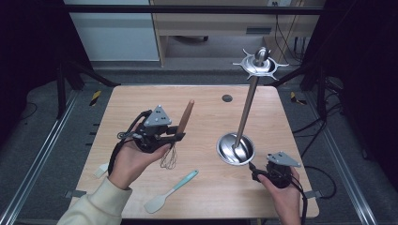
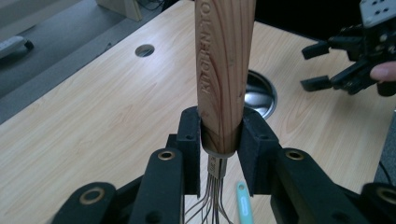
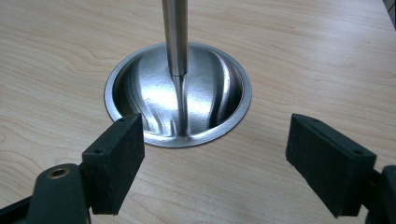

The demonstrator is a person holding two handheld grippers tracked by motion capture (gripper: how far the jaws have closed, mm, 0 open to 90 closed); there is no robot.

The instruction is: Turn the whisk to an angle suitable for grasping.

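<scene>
Left gripper (image 1: 174, 137), held in the person's left hand (image 1: 133, 161) over the left-centre of the wooden table (image 1: 206, 197): jaws clamped on a whisk (image 1: 180, 129) at the lower end of its wooden handle (image 2: 224, 70), wire loops hanging below, handle tilted up and away. The whisk is lifted clear of the table. On the table below it, near the front edge, lies a teal-handled spatula (image 1: 170, 192). Right of centre, a steel utensil stand (image 1: 244, 117) rises from its round dished base (image 3: 219, 102), with hooks at the top. Right gripper (image 3: 212, 163): jaws spread wide, holding nothing, close to the near rim of the base.
</scene>
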